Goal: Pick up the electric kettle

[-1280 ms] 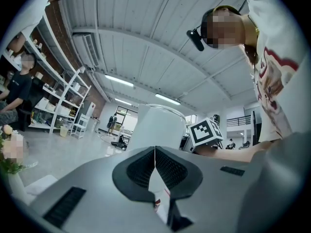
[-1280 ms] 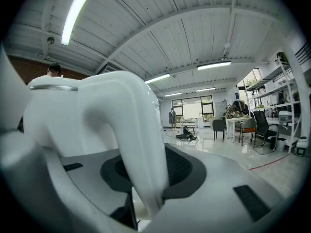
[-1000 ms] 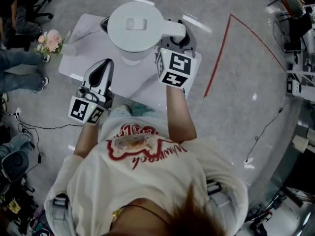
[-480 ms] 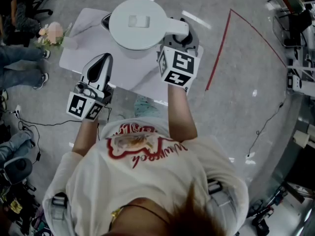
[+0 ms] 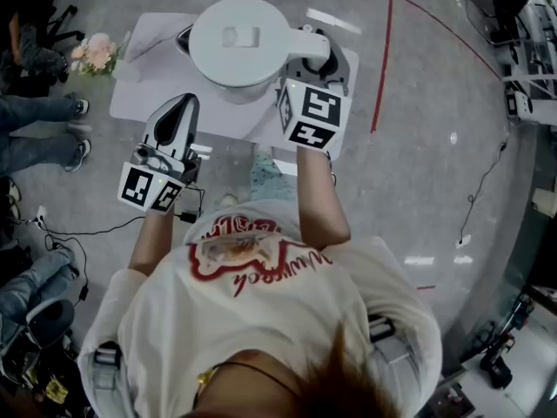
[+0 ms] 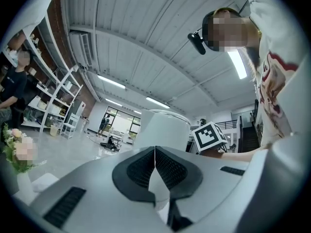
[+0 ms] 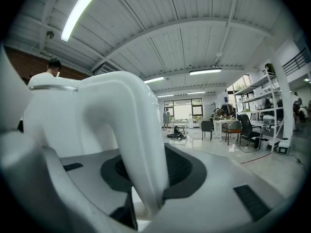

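Shows the electric kettle (image 5: 237,40) at the top centre of the head view, over the white bench (image 5: 144,81), lid up, handle (image 7: 131,130) pointing to frame right. Pinches that handle with the right tongs (image 7: 148,174), pads pressed on either side of the white loop. Cannot tell from above whether lifted clear of the bench.

Keeps the left tongs (image 6: 155,166) at lower left of the kettle, near but apart from it, pads pressed together on nothing.

Looks like hard, smooth plastic: stiff, probably slippery under the pads. Likely heavy if filled, and apt to swing or twist about a grip set off to one side. Best taken squarely across the handle, high, near where it joins the body. Worth carrying upright and gently.

Also shows a bunch of flowers (image 5: 94,55) at upper left.
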The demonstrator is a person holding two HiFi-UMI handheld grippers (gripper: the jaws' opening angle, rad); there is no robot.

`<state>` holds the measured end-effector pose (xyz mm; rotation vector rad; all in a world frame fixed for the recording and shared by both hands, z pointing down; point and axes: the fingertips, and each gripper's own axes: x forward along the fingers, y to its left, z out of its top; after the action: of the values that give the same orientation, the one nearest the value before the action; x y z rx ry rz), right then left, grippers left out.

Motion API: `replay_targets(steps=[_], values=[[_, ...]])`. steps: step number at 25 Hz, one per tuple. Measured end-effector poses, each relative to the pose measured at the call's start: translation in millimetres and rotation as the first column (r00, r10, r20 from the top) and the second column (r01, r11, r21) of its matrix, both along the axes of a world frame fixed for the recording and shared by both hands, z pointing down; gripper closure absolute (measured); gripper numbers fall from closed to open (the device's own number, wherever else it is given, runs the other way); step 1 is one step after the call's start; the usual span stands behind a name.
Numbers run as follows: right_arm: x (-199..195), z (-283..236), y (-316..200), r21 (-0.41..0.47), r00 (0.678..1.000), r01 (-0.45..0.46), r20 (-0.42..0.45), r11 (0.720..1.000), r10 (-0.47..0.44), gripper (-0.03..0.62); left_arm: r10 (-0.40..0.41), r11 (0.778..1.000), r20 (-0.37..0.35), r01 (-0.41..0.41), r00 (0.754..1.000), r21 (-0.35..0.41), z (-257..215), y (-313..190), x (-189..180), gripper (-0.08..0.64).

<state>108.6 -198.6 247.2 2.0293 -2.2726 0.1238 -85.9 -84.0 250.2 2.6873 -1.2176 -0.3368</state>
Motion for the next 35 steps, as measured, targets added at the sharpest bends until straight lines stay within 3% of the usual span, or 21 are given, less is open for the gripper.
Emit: replay_targets(steps=[15, 35], values=[[-50, -1, 147, 0.025, 0.993, -0.105, 0.056, 0.994, 0.104, 0.477, 0.122, 0.991, 0.025, -0.124, 0.992, 0.059, -7, 126, -55, 0.548], [-55, -24, 221, 0.035, 0.992, -0.114, 0.055, 0.993, 0.112, 0.474, 0.193, 0.98, 0.01, -0.193, 0.981, 0.054, -24, 187, -48, 0.548]])
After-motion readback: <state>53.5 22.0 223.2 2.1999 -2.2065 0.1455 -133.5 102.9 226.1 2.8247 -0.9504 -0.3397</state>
